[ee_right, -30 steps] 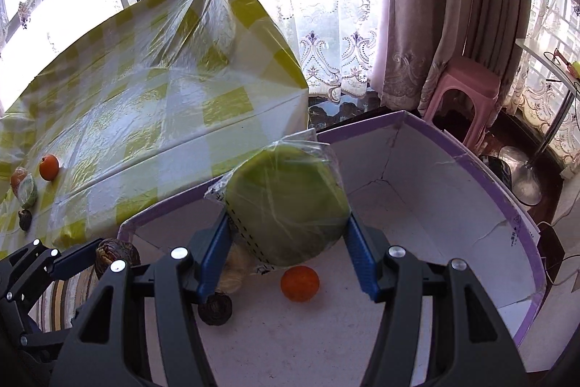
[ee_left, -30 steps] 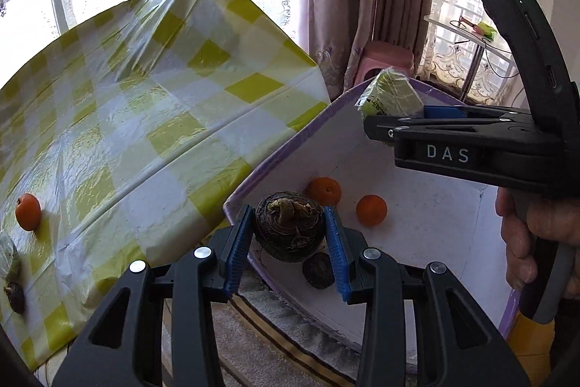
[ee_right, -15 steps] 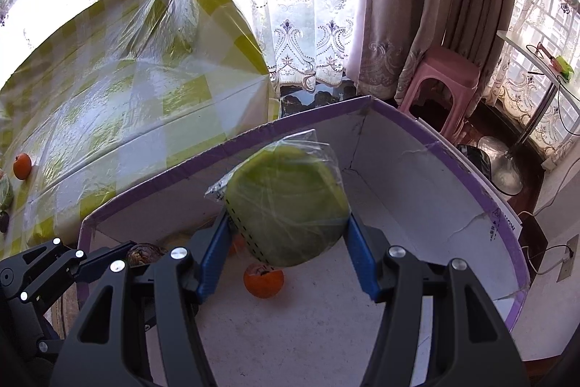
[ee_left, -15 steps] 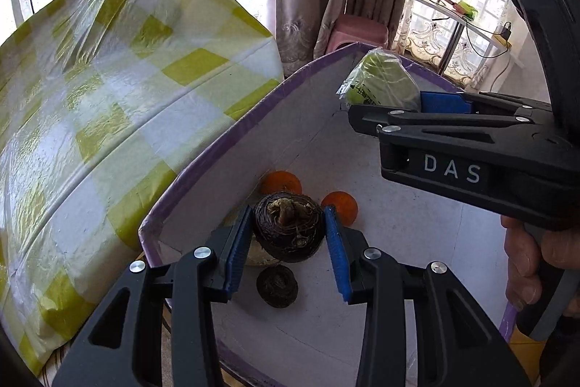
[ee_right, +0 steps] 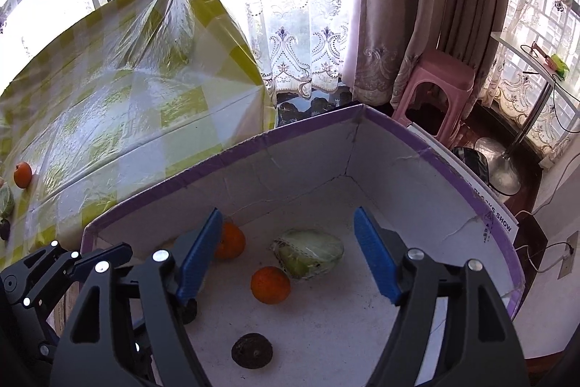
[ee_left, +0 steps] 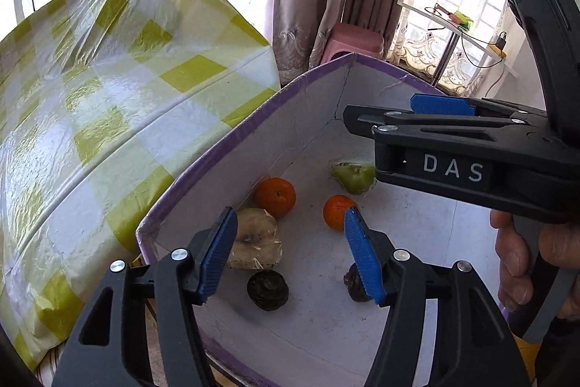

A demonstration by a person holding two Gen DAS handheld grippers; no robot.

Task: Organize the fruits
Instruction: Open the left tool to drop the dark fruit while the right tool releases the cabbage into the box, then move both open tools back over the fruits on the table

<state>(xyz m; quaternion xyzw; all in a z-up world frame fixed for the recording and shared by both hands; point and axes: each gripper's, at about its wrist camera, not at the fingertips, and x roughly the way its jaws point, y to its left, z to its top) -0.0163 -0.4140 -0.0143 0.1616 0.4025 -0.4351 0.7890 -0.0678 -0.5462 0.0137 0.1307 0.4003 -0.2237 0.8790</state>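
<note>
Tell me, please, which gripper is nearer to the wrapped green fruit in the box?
Right. The right gripper hangs open just above the wrapped green fruit; the left gripper, also open, is over the box's near corner.

In the left wrist view, 1 dark fruit (ee_left: 357, 285) is half covered by a blue finger (ee_left: 360, 256) of the left gripper, and the wrapped green fruit (ee_left: 353, 175) is partly hidden behind the right gripper's body. In the right wrist view, 1 orange (ee_right: 230, 240) is partly masked by a finger (ee_right: 199, 256), and 2 items at the counter (ee_right: 108, 118) edge are cut off and cannot be identified.
</note>
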